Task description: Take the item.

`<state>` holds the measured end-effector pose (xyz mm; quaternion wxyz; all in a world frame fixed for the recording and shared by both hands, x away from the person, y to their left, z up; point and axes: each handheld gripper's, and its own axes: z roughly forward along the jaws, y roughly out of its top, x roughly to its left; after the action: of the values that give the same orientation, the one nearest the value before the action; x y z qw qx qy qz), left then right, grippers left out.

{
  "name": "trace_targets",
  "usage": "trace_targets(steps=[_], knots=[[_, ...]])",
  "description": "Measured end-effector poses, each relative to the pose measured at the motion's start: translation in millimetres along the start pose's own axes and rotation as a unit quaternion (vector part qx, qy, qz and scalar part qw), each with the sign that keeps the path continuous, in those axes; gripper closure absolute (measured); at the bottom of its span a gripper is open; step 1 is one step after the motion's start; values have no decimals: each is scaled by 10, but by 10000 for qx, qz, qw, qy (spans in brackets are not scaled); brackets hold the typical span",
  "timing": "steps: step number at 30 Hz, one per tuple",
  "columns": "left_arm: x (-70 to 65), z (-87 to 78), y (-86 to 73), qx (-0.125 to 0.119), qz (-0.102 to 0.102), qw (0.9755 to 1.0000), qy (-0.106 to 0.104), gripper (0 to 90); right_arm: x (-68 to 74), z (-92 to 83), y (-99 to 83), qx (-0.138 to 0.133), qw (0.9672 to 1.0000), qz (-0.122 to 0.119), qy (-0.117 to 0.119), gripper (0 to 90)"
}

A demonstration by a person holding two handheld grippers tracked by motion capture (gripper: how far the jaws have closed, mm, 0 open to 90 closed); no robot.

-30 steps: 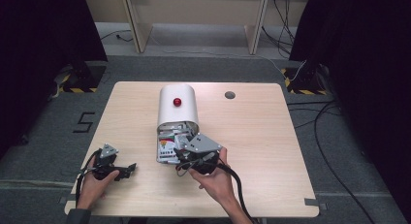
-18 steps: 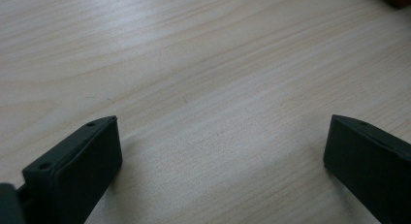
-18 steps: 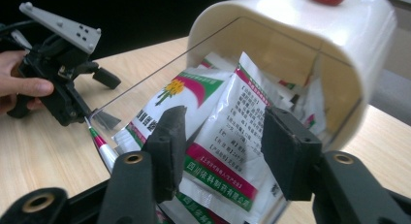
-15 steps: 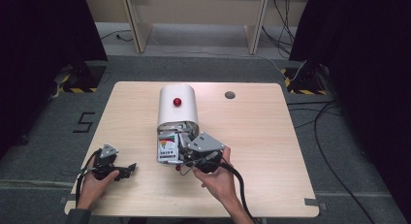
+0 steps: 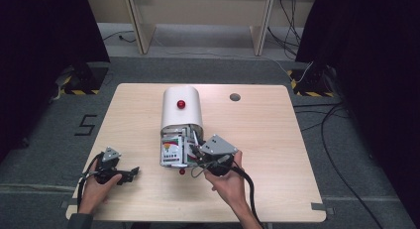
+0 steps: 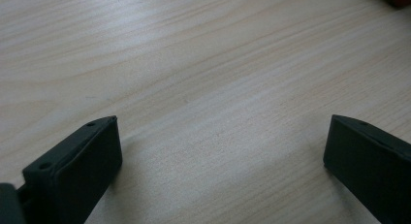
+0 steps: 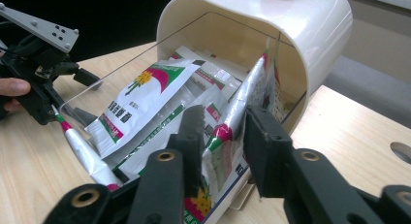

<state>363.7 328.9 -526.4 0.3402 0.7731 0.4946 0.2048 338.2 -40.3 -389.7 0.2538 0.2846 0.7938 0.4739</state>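
Note:
A white dome-shaped container [image 5: 182,115] with a red knob [image 5: 181,104] lies on its side on the wooden table [image 5: 277,140], mouth toward me. Several red, green and white sachets [image 5: 172,147] spill from it under a clear flap [image 7: 121,69]. My right gripper [image 5: 192,150] reaches into the pile from the right. In the right gripper view its jaws [image 7: 225,132] have just been closing and now pinch one upright sachet [image 7: 228,136] between them. My left gripper [image 5: 130,173] rests on the table at the front left, open, with bare wood between its jaws [image 6: 220,136].
A small red bead [image 5: 182,171] lies on the table just in front of the sachets. A round grommet hole [image 5: 235,97] sits at the table's far right. The left gripper [image 7: 39,73] shows beyond the clear flap in the right gripper view. Dark floor and cables surround the table.
My right hand has edged slightly toward the sachets at the container's mouth. The left hand and its gripper have stayed where they were.

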Motion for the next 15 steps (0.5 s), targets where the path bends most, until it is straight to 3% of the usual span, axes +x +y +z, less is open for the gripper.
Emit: trace_targets(steps=[3,7,15], knots=[[0,0,0,-3,2,10000,1,0,-9,29,-5,51,10000,-41,9,753],[0,1,0,-4,1,10000,1,0,-38,-10,-39,-107,9999,-114,24,843],[0,0,0,-3,-4,10000,2,0,-61,-161,9,-385,9989,-66,239,853]])
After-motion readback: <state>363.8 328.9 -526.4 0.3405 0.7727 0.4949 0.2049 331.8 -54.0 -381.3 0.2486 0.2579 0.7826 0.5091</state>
